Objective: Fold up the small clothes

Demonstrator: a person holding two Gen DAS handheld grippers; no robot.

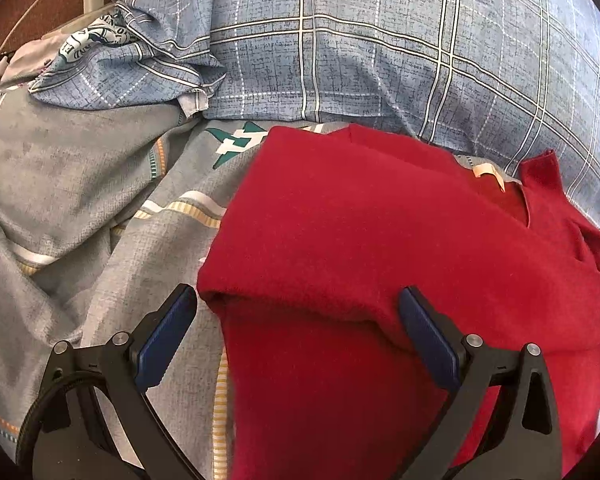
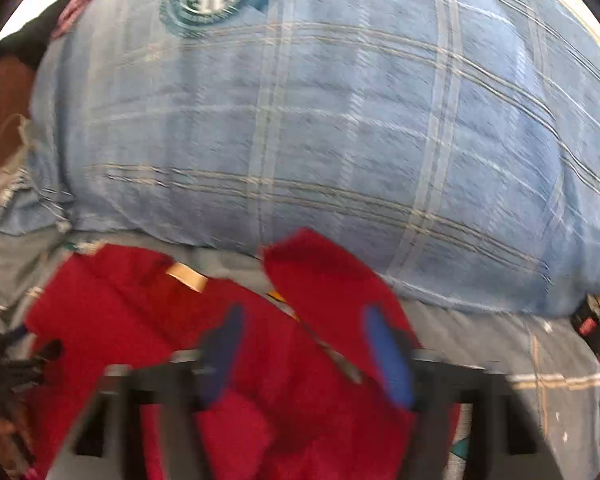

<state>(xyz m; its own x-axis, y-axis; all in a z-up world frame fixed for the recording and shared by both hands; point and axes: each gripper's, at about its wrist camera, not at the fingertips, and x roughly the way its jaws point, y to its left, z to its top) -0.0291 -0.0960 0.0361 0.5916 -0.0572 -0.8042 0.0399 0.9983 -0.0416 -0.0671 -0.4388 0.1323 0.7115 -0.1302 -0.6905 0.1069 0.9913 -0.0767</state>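
From the left wrist, my left gripper (image 1: 298, 304) stands wide and empty over the folded edge of the red sweater (image 1: 380, 232), which lies on the bed sheet (image 1: 80, 200) against the blue plaid pillow (image 1: 380, 40).

From the right wrist, blurred, my right gripper (image 2: 304, 332) stands open with nothing between its pads, above the sweater's near half; a loose red flap points toward the pillow, its lower hem cut off.
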